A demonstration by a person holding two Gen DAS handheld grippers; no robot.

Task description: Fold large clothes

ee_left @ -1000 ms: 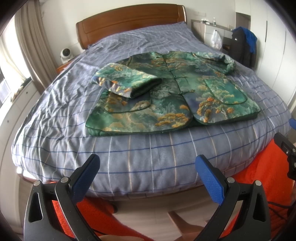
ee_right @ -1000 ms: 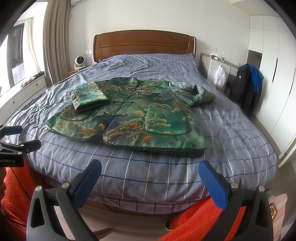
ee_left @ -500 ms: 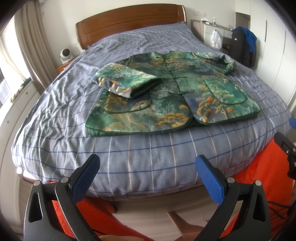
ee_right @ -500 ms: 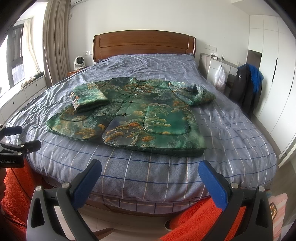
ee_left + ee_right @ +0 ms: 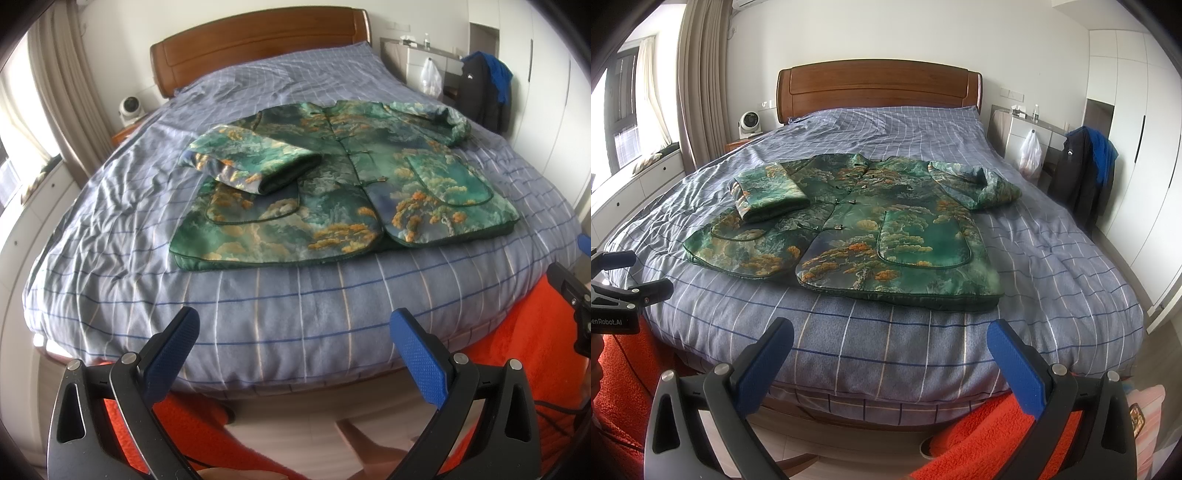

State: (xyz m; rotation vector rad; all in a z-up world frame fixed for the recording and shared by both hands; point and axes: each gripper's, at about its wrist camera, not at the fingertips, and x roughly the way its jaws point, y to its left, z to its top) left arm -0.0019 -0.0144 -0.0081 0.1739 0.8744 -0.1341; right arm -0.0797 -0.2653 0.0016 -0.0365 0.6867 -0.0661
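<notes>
A green padded jacket [image 5: 332, 192] [image 5: 849, 229] with orange and teal print lies front-up on the bed, buttoned. Its left sleeve [image 5: 251, 162] [image 5: 768, 192] is folded in over the chest; the right sleeve [image 5: 436, 118] [image 5: 975, 181] lies bunched out to the side. My left gripper [image 5: 293, 332] hangs open off the foot of the bed, well short of the jacket's hem, with nothing between its blue pads. My right gripper [image 5: 890, 343] is likewise open and empty at the foot of the bed. In the right wrist view the left gripper [image 5: 624, 273] shows at the left edge.
The bed [image 5: 110, 206] [image 5: 1071, 258] has a blue checked duvet and a wooden headboard [image 5: 879, 88]. Orange fleece [image 5: 517, 332] [image 5: 979, 435] shows below the grippers. A small fan [image 5: 750, 123] stands on the left nightstand. A dark and blue coat [image 5: 1086, 170] hangs at the right, by white wardrobes.
</notes>
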